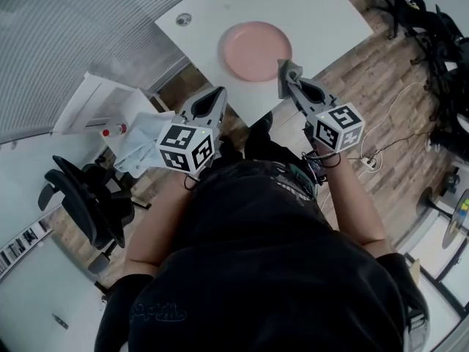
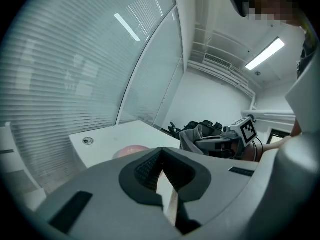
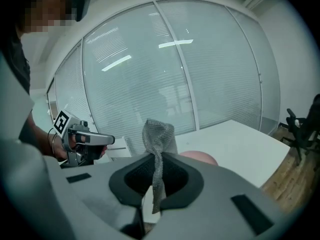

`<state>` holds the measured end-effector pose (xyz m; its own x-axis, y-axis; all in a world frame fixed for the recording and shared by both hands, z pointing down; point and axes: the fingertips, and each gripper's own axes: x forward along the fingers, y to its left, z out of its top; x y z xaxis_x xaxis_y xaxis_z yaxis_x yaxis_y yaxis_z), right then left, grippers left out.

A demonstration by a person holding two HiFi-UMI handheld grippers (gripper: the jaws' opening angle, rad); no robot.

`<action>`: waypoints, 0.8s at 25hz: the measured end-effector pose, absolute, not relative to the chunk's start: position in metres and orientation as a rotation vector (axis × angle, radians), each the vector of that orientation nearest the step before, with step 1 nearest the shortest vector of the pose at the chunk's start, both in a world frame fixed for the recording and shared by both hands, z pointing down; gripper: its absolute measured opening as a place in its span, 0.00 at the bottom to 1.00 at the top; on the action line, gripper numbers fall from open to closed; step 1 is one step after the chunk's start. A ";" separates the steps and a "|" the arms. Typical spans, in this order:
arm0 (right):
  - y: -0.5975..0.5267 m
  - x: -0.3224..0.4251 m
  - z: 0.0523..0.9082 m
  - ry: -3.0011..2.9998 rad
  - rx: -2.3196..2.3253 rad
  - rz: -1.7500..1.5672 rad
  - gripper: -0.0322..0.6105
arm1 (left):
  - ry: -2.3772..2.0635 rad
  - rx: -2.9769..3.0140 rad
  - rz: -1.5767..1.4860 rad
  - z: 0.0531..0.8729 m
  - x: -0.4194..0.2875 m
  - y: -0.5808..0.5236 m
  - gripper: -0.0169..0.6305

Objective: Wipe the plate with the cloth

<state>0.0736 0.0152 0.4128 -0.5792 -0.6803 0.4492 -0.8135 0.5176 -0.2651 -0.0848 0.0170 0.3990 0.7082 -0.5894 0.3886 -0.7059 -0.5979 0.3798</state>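
1. Wood-plank floor (image 1: 366, 86) fills the right side and lower left of the head view, all round the table.
2. The white table (image 1: 322, 13) takes up the top centre of the head view, its near edge running aslant just ahead of your two grippers.
3. A black office chair (image 1: 84, 193) stands on the floor at the left edge of that view, well apart from the table.
4. The pink plate (image 1: 256, 50) lies flat on the table, close to its near edge, at upper centre of the frame. Nothing rests on it.
5. Your left gripper (image 1: 218, 92) sits left of centre, below and left of the plate, with its tip at the table's near edge. In its own view the jaws are clenched together with nothing between them.
6. Your right gripper (image 1: 284, 70) sits right of centre, and its tip overlaps the plate's lower right rim in the head view. Its jaws are clamped on the cloth.
7. The grey mesh cloth (image 3: 159, 134) is pinched at its middle. A bunched tuft stands up above the jaws and a thin tail hangs down between them. In the left gripper view it shows at centre right, up in the air and clear of the table top.
8. A small round grommet (image 1: 182, 20) is set into the table at the upper left, well apart from the plate.
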 end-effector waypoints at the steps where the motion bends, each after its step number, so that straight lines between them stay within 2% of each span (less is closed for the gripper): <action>1: 0.022 0.075 0.410 -2.470 1.264 0.656 0.10 | -0.981 2.409 0.304 0.398 -0.084 0.022 0.05; 20: 0.133 0.122 0.386 -2.584 1.078 0.648 0.10 | -1.125 2.448 0.299 0.359 -0.006 0.114 0.05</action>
<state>0.1219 0.1333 0.3864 -0.6879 -0.6032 0.4037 -0.7223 0.6237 -0.2988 -0.0058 0.1138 0.3594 0.6480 -0.6692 0.3637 -0.7615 -0.5797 0.2899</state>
